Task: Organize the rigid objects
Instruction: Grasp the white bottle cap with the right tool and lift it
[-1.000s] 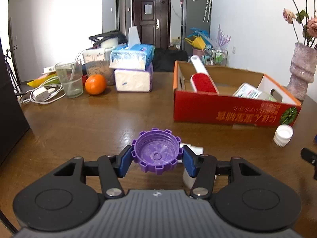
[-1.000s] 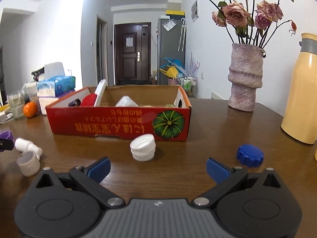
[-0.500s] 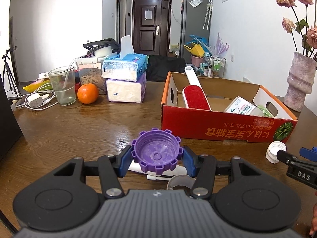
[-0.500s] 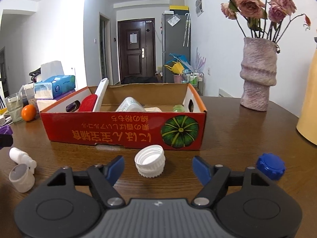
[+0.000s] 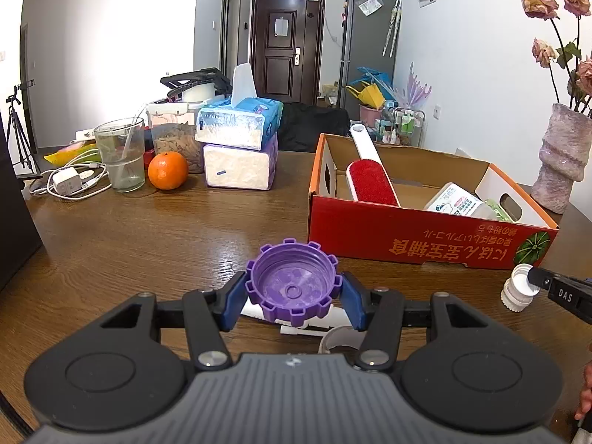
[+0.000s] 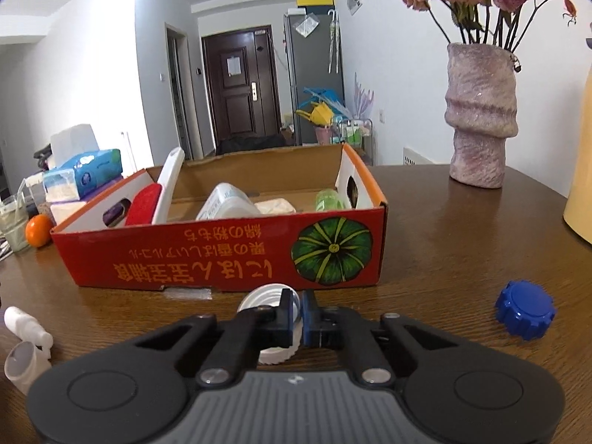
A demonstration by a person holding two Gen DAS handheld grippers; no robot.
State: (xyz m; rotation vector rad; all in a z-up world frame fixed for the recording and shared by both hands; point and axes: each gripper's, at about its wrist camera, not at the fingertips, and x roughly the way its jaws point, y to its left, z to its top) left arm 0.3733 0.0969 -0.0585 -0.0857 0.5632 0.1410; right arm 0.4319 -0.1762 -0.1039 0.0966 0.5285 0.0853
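Note:
My left gripper point(image 5: 293, 296) is shut on a purple ridged cap point(image 5: 292, 288), open side up, held above the wooden table in front of the red cardboard box point(image 5: 414, 236). My right gripper point(image 6: 296, 318) is shut on the rim of a white ribbed cap point(image 6: 266, 296) that sits on the table before the box point(image 6: 222, 259). In the left wrist view that white cap point(image 5: 516, 292) shows at far right with a right fingertip on its rim. A blue ridged cap point(image 6: 525, 309) lies on the table to the right.
The box holds a red lint brush point(image 5: 370, 177), a white bottle point(image 5: 457, 201) and a green item. A small white bottle and cup point(image 6: 24, 347) lie at left. An orange point(image 5: 167, 170), a glass point(image 5: 120, 159), tissue packs point(image 5: 240, 148) and a vase point(image 6: 481, 118) stand around.
My right gripper moved forward onto the white cap and closed on its rim. My left gripper, still holding the purple cap, drifted a little, so the box now sits further right.

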